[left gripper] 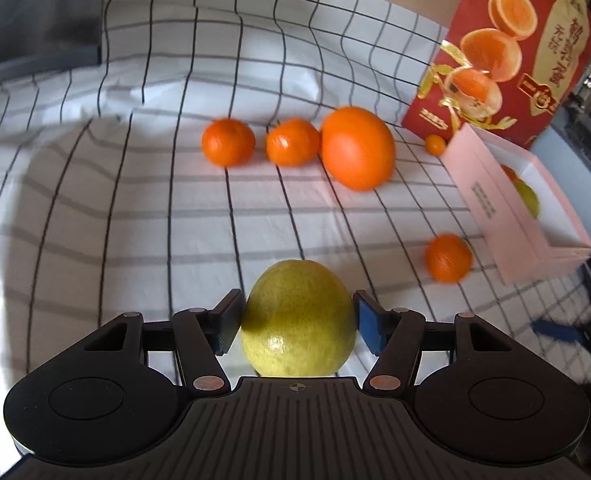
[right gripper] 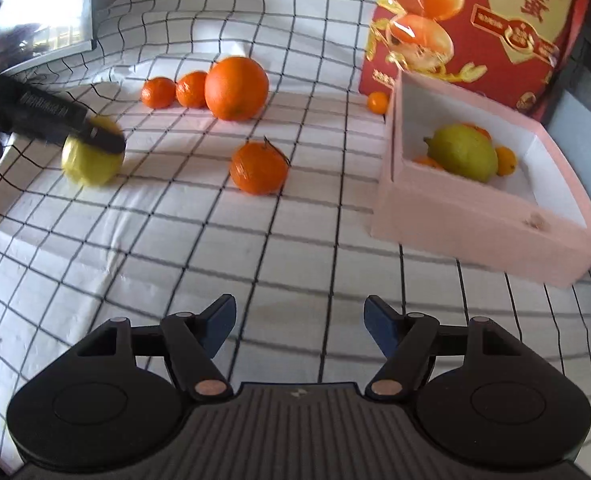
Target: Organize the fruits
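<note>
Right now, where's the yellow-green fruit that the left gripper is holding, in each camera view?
Left wrist: yellow-green fruit bottom centre, between the left gripper fingers.
Right wrist: far left, mid-height, partly behind a dark finger.
Shared landmark: the big orange beyond it.

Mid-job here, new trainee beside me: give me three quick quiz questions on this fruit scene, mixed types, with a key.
1. True or false: the left gripper is closed on a yellow-green fruit.
2. Multiple choice: the pink box holds (A) nothing, (B) a green fruit with small orange ones, (C) only the big orange.
3. Fill in: the right gripper is ____ and holds nothing.

Key: 1 true; 2 B; 3 open.
</note>
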Action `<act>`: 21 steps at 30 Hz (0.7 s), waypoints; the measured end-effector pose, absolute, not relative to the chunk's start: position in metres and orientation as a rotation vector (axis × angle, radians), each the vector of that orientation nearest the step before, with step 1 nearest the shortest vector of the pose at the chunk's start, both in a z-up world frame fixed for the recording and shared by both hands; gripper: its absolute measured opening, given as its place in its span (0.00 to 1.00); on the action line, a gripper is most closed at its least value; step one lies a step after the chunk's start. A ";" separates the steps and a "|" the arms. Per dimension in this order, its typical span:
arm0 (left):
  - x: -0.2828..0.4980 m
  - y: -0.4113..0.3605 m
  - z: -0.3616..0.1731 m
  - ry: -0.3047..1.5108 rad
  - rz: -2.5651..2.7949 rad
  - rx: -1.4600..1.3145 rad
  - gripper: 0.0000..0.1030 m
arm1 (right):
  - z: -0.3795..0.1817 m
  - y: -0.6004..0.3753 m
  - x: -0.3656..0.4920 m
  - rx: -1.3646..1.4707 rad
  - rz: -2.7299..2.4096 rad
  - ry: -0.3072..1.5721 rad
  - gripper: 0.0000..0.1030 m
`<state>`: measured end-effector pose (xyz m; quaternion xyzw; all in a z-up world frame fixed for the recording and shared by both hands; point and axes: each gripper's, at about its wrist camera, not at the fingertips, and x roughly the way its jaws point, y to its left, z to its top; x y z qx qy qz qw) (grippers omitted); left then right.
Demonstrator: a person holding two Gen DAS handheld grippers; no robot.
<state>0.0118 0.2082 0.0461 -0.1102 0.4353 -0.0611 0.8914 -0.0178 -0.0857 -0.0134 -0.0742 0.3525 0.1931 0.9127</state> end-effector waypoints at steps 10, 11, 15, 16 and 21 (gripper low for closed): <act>-0.042 0.183 0.042 0.923 -0.155 -0.318 0.64 | -0.004 -0.056 0.029 -0.135 0.417 0.643 0.69; -0.043 0.183 0.042 0.921 -0.152 -0.317 0.64 | -0.006 -0.053 0.035 -0.132 0.421 0.647 0.69; -0.048 0.186 0.043 0.930 -0.138 -0.337 0.64 | -0.016 -0.042 0.054 -0.136 0.427 0.666 0.69; -0.049 0.186 0.043 0.931 -0.135 -0.335 0.64 | -0.018 -0.038 0.058 -0.139 0.428 0.671 0.69; -0.051 0.188 0.042 0.932 -0.131 -0.349 0.64 | -0.020 -0.034 0.061 -0.133 0.461 0.678 0.42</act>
